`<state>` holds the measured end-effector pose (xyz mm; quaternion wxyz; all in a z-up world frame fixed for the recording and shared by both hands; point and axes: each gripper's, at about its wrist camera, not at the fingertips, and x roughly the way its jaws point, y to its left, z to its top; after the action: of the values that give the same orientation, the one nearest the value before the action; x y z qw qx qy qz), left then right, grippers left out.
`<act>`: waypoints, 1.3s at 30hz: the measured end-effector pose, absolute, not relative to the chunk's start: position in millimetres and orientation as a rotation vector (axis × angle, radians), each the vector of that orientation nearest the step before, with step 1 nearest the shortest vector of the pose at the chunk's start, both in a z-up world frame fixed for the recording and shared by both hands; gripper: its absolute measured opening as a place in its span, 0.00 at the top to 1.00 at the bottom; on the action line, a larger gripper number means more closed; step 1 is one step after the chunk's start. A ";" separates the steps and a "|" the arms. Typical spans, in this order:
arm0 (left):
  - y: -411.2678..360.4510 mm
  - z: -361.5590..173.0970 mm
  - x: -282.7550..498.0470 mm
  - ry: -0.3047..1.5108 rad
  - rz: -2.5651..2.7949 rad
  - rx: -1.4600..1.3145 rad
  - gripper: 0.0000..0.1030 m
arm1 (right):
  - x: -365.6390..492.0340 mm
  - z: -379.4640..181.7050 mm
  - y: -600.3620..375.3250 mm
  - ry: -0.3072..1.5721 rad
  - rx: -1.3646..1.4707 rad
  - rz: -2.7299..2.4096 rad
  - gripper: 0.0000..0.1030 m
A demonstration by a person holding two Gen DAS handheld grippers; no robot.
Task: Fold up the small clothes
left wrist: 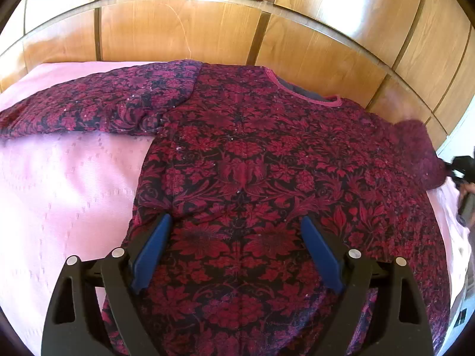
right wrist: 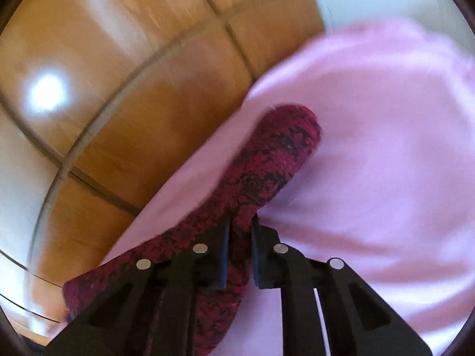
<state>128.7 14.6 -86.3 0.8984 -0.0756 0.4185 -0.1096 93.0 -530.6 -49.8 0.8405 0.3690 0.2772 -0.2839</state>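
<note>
While pinched, sleeve (right wrist: 276,160) lengthwise beyond right tongs (right wrist: 240,228)

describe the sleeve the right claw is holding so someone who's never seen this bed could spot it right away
Start at the pink bedspread below the wooden headboard, where a red-and-black floral sweater lies flat. Its sleeve on the far side from the open left claw is pinched in the right claw. Unlike the other sleeve, stretched flat, this one is lifted and bunched.

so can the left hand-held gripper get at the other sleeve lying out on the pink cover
Probably yes: the left hand-held gripper hangs open over the sweater, and the flat sleeve lies uncovered on the pink bedcover with nothing between them.
</note>
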 end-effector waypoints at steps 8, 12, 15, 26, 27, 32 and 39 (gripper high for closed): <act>15.4 -87.4 128.5 0.865 -0.229 -0.162 0.15 | 29.5 -73.3 -520.4 0.699 0.634 -0.799 0.91; 17.2 -84.9 129.3 0.879 -0.240 -0.168 0.14 | 17.7 -98.4 -521.1 0.701 0.726 -0.772 0.85; 23.5 -76.6 124.9 0.890 -0.256 -0.196 0.14 | 9.7 -90.5 -519.9 0.676 0.774 -0.726 0.44; 89.1 -56.5 48.2 0.886 -0.237 -0.233 0.22 | 7.3 -30.5 -396.0 0.722 0.659 -0.117 0.45; 92.7 -58.7 42.8 0.897 -0.241 -0.230 0.24 | 6.8 -33.3 -372.1 0.760 0.647 -0.036 0.48; 107.3 -77.5 2.2 0.999 -0.346 -0.252 0.37 | -10.7 -53.9 -284.8 0.900 0.568 0.180 0.54; 107.6 -85.6 -34.6 1.022 -0.418 -0.267 0.72 | -50.8 -70.7 -255.0 0.961 0.601 0.213 0.54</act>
<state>-34.6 107.6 -85.6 0.8429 -0.1265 0.4842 -0.1980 -50.8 -255.0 -70.7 0.8382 0.2841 0.4545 0.1006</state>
